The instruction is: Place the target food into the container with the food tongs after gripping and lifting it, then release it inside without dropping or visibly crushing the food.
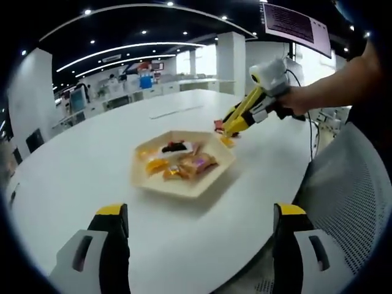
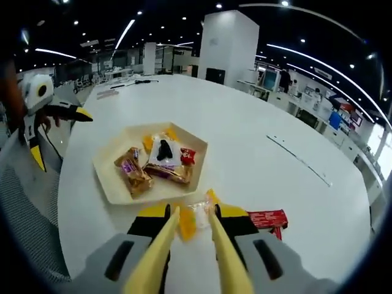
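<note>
A cream hexagonal tray [image 1: 202, 187] [image 2: 110, 184] on the white table holds several wrapped snacks [image 1: 187, 165] [image 2: 160, 160]. My right gripper [image 2: 191, 211] [image 1: 245, 113] is shut on yellow food tongs [image 2: 160, 245] [image 1: 236, 119]. The tong tips straddle a small yellow-orange wrapped snack [image 2: 188, 223] [image 1: 228, 141] just outside the tray's corner, low over the table. A red packet [image 2: 267, 217] lies beside it. My left gripper [image 1: 199, 211] [image 2: 59, 138] hovers open on the tray's opposite side, holding nothing.
The round white table [image 1: 79, 165] [image 2: 257, 147] stretches far beyond the tray. A grey mesh chair [image 1: 349, 196] stands at the table's edge. A person's hand [image 1: 306, 98] holds the right gripper. Office desks fill the background.
</note>
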